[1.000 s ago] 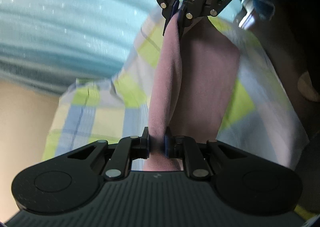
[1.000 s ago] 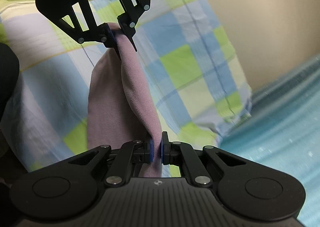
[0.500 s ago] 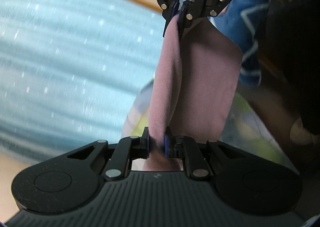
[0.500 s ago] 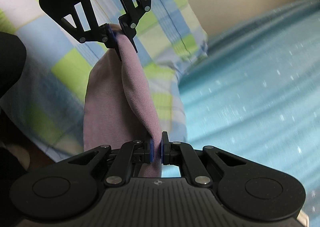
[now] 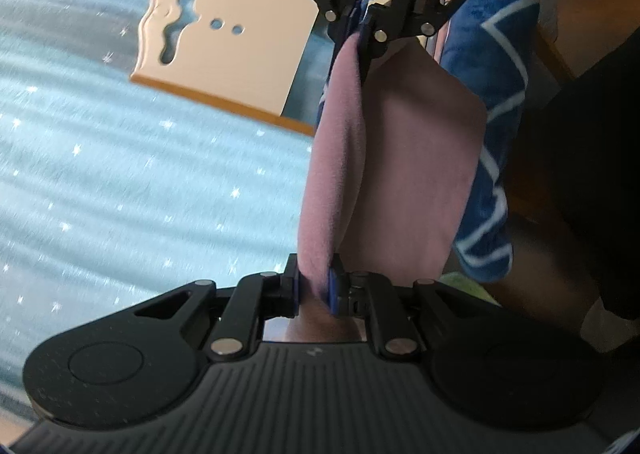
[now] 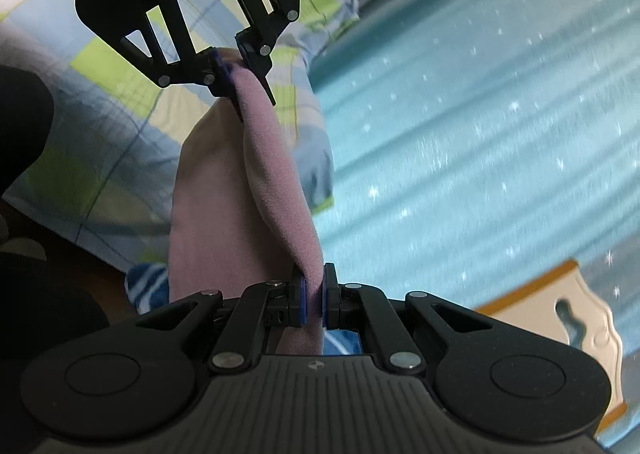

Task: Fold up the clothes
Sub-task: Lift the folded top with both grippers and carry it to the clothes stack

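A pink garment (image 5: 400,173) hangs stretched in the air between my two grippers, its lower part drooping in a fold. My left gripper (image 5: 314,286) is shut on one top edge of the pink garment (image 6: 280,181). My right gripper (image 6: 314,294) is shut on the opposite edge. In the left wrist view the right gripper (image 5: 362,25) faces me at the top; in the right wrist view the left gripper (image 6: 240,73) faces me at the upper left. A blue garment with white zigzag lines (image 5: 492,101) lies behind the pink one.
A light blue sparkly bedspread (image 5: 120,193) fills the space below. A cream and orange wooden chair back (image 5: 224,49) stands beside it. A checked green, blue and white sheet (image 6: 100,65) lies to one side. A person's dark clothing (image 5: 580,173) is near.
Both grippers have swung together with the pink garment held taut, away from the checked sheet and over the blue bedspread; the chair back and the blue zigzag garment have come into view.
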Demonstrator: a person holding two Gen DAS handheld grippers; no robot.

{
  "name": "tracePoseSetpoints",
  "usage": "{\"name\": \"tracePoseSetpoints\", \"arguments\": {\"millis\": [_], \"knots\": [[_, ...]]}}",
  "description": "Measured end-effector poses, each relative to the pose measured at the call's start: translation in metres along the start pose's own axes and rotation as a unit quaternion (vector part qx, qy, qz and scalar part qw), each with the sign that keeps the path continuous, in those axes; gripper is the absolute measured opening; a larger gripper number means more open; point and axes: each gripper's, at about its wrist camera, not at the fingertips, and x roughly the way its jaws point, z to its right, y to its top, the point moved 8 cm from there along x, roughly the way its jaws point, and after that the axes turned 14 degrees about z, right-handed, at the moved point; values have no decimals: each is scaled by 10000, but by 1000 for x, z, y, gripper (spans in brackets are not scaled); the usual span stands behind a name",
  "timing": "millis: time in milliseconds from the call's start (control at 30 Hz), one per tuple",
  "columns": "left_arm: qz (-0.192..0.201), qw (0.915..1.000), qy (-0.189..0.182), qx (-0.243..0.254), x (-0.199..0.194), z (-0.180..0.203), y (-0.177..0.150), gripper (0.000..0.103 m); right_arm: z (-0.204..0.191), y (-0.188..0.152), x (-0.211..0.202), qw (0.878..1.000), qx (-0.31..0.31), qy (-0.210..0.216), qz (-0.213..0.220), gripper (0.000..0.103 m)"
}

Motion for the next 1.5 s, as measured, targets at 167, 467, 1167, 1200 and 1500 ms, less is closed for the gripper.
{"name": "tracePoseSetpoints", "arguments": {"millis": [167,467,1167,1200,1500], "knots": [[287,9995,-150,46,21,5,17,11,8,-23,-12,9995,93,-128,-274,3],[763,9963,-358,175,48,14,54,11,20,-52,-38,9964,248,-324,-740,3],[1486,9855,-786,219,107,2,115,11,108,-121,-49,9885,191,-1041,-1083,3],[1530,9853,-723,235,118,-8,120,12,118,-125,-48,9874,146,-1136,-1094,3],[1728,9849,-24,84,202,-40,150,11,145,-182,-29,9816,169,-1471,-1207,4]]}}
